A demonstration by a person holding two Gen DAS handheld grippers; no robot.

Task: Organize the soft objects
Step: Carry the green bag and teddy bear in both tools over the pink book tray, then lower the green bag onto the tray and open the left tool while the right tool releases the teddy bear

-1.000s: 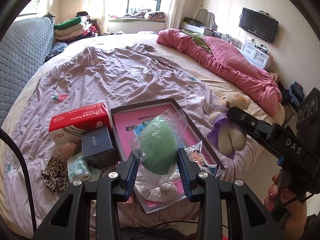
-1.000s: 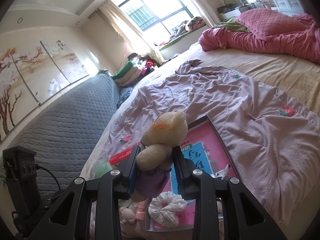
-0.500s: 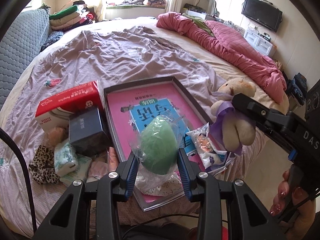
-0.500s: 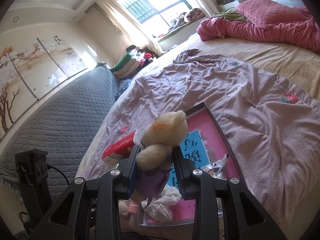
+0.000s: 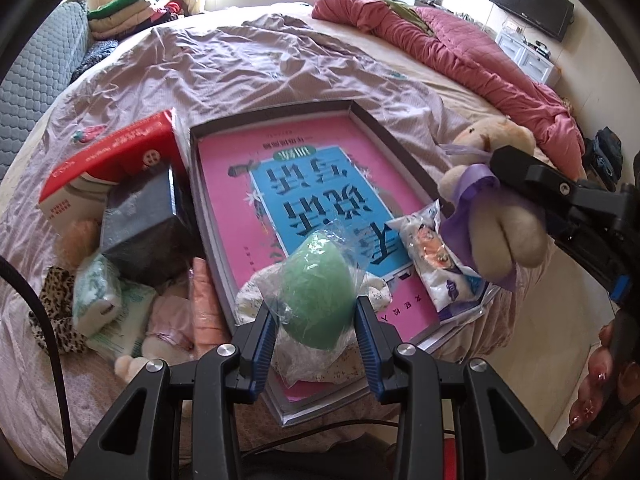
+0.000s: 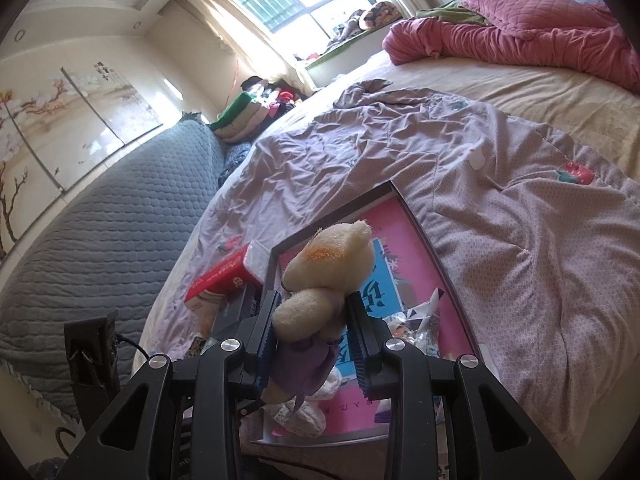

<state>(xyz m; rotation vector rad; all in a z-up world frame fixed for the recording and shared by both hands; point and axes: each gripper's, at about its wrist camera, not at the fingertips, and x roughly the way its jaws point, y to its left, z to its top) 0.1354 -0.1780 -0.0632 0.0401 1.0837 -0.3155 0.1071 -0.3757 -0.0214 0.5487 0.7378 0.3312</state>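
My left gripper [image 5: 316, 312] is shut on a green sponge in a clear plastic bag [image 5: 318, 288], held just above the near end of a grey box [image 5: 272, 120] with a pink and blue lining. A white scrunchie [image 5: 250, 296] and a snack packet [image 5: 436, 264] lie in that box. My right gripper [image 6: 312, 320] is shut on a cream teddy bear in a purple dress [image 6: 320, 280], held over the same box [image 6: 416, 216]. In the left wrist view the bear [image 5: 492, 208] hangs at the box's right edge in the other gripper [image 5: 560, 192].
Left of the box lie a red tissue box [image 5: 108, 160], a dark blue box [image 5: 140, 224], tissue packs [image 5: 100, 296], a leopard scrunchie [image 5: 56, 312] and pink soft items [image 5: 204, 300]. A lilac quilt [image 5: 200, 64] covers the bed; a pink duvet [image 5: 460, 48] lies far right. A person's hand [image 5: 600, 384] shows lower right.
Both grippers have sunk toward the box with their loads. The left one tilted further down, so the box looms larger and the sponge hangs over its near end.
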